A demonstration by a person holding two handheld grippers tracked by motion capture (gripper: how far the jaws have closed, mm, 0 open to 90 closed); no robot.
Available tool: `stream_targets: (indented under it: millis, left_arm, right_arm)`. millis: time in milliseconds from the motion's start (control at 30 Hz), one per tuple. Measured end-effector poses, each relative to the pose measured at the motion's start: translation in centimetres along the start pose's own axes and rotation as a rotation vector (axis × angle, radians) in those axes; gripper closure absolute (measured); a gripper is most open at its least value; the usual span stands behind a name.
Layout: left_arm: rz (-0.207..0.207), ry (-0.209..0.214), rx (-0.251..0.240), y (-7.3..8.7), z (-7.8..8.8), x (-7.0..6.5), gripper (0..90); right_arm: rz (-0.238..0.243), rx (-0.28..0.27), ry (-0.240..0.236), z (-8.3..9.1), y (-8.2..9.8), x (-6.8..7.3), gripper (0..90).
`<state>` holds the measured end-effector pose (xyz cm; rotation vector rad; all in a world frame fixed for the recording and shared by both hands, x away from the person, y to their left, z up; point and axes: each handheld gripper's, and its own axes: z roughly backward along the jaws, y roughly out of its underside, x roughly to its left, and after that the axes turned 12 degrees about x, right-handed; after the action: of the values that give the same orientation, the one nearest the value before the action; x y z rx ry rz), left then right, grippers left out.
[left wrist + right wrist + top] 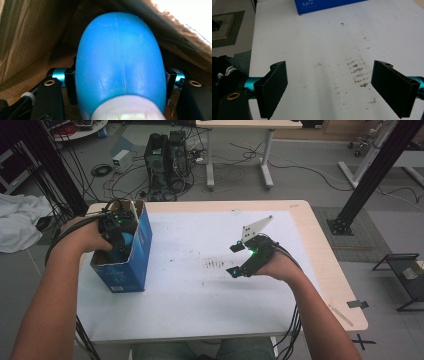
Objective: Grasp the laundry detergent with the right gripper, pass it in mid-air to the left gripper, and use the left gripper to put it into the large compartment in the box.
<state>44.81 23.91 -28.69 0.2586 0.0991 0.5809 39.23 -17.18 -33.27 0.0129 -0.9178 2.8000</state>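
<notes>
An open blue cardboard box (141, 251) stands at the table's left. My left gripper (116, 237) reaches down into it. In the left gripper view my left gripper (120, 83) is shut on a rounded blue bottle (120, 55) with a white cap (127, 111); one black pad presses on each of its sides, and the box's brown inner walls (22, 37) surround it. A bit of the blue bottle (128, 239) shows inside the box from above. My right gripper (234, 260) hovers over the middle right of the table, open, with nothing between its fingers (274, 85).
The white table mat (200, 290) carries brown smudges (358, 72) near the right gripper. A grey three-cornered plate (255, 227) rides on the right gripper. Beyond the table stand a computer tower (167, 160), loose cables and another desk (240, 130).
</notes>
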Motion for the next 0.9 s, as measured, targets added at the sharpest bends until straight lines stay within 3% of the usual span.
stream_targets:
  millis: [133, 167, 200, 233, 333, 633, 667, 700, 900]
  left_arm:
    - [-0.004, 0.010, 0.005, 0.0, 0.2, 0.0, 35.4]
    - [0.019, 0.016, -0.014, 0.1, 0.2, -0.1, 35.1]
    - [-0.001, 0.014, 0.000, 0.2, 0.4, 0.0, 35.0]
    - [0.006, 0.014, -0.008, 0.3, 0.4, 0.0, 34.4]
    - [0.027, 0.008, -0.018, 0.4, 0.4, -0.2, 31.4]
    - [0.013, -0.011, -0.005, 0.7, 1.2, -0.3, 29.6]
    - [0.033, -0.007, -0.022, 0.7, 1.2, -0.5, 29.6]
    - [0.015, -0.010, -0.005, 0.8, 1.4, -0.4, 29.6]
    - [0.034, -0.026, -0.026, 0.9, 1.9, -0.6, 29.6]
  right_arm:
    - [-0.002, 0.002, 0.001, 0.0, 0.0, 0.0, 13.0]
    - [-0.004, 0.005, 0.002, 0.0, 0.0, 0.1, 13.0]
    - [-0.002, 0.003, 0.001, 0.0, 0.0, 0.0, 13.0]
    - [-0.006, 0.005, -0.002, 0.0, 0.0, 0.1, 13.0]
    - [0.000, 0.000, -0.005, 0.0, -0.1, 0.1, 13.0]
    - [0.008, 0.002, -0.011, -0.2, -0.2, 0.1, 13.0]
    - [0.004, 0.001, -0.011, -0.2, -0.2, 0.1, 12.9]
    - [0.006, 0.002, -0.010, -0.2, -0.2, 0.1, 13.0]
    - [0.006, -0.005, -0.010, -0.1, -0.1, 0.1, 13.0]
